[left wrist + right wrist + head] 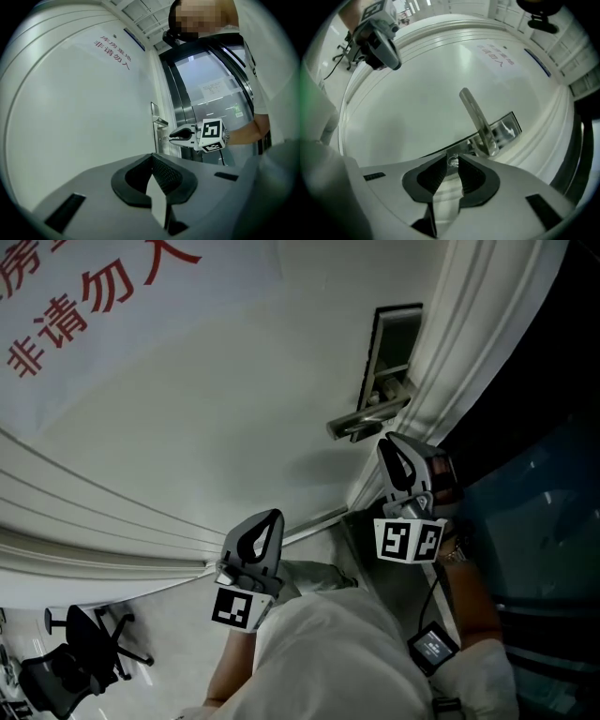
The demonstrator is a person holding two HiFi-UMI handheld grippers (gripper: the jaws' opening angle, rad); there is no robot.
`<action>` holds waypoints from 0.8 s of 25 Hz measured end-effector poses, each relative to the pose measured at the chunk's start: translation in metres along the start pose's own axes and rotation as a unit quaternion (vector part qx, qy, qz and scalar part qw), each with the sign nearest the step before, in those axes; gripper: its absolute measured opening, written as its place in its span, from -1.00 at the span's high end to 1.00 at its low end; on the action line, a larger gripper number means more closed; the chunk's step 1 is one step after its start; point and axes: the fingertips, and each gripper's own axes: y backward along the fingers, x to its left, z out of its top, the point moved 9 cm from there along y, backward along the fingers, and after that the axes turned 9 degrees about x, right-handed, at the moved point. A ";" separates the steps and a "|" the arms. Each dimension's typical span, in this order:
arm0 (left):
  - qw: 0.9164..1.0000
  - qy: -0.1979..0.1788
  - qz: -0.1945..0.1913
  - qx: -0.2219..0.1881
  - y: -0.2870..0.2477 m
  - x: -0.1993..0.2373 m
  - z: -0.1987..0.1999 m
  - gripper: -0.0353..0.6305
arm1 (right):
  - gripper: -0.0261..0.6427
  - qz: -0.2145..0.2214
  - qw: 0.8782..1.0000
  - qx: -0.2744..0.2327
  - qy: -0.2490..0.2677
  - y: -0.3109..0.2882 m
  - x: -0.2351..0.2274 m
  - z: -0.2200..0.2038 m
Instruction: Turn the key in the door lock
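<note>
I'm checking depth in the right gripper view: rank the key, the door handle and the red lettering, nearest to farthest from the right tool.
1. Key: at the tips of the right tool, between its parted jaws.
2. Door handle: just beyond, up and to the right.
3. Red lettering: farthest, well above the handle.

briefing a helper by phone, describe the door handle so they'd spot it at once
Find the large white door with the red-lettered sign. Near its edge is a dark-rimmed metal lock plate. The door handle is the shiny silver lever sticking out from that plate, just beyond the tips of the right gripper, the only long bar on it.
</note>
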 end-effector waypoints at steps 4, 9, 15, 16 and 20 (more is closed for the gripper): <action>1.000 0.016 0.001 -0.012 0.002 0.003 -0.004 0.88 | 0.64 -0.015 0.995 0.003 0.094 -0.018 -0.001 0.006; 1.000 0.028 -0.008 -0.005 -0.001 0.005 -0.015 0.88 | 0.59 -0.027 0.984 0.026 0.172 -0.036 -0.005 -0.001; 0.999 0.034 -0.011 -0.013 -0.017 -0.001 -0.011 0.88 | 0.59 -0.037 0.985 0.017 0.167 -0.043 -0.003 -0.002; 0.999 0.031 -0.014 -0.013 -0.019 -0.002 -0.009 0.88 | 0.59 -0.039 0.987 0.016 0.157 -0.043 -0.003 -0.002; 0.999 0.026 -0.024 -0.010 -0.027 -0.005 -0.011 0.88 | 0.62 -0.049 0.992 0.018 0.116 -0.045 -0.004 -0.004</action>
